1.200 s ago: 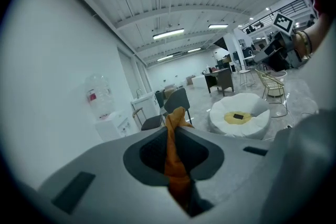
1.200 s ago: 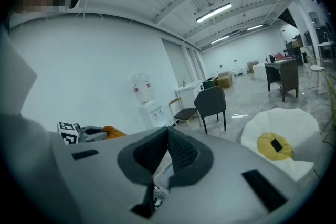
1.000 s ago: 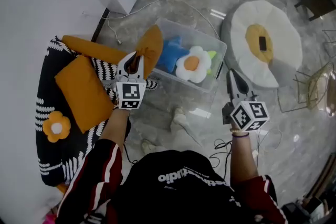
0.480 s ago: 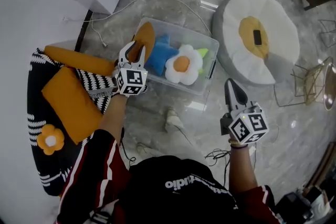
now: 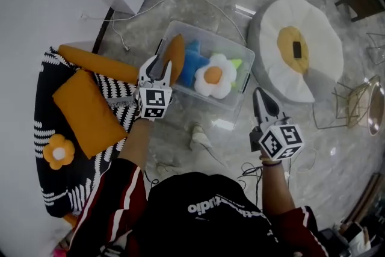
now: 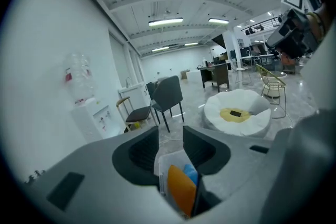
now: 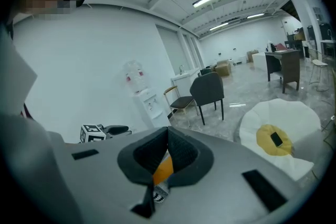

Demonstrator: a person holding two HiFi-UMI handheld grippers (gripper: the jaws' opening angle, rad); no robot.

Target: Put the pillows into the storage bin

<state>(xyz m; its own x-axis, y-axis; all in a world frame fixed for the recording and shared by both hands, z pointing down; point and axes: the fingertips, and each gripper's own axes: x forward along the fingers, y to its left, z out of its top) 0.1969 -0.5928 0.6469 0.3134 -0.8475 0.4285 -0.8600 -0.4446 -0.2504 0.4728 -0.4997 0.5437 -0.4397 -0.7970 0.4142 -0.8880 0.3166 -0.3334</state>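
text | shirt (image 5: 207, 207) | white print, upside down, not legible

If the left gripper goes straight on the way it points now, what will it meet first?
Probably the orange pillow standing in the bin. The left gripper, whose jaws have just been opening, grips nothing; depth is unclear.

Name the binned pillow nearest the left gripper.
The orange pillow, on edge at the bin's left end beside the left gripper; the blue pillow and daisy pillow lie farther right.

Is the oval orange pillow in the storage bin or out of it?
In: the orange pillow stands on edge inside the storage bin, beside the blue pillow.
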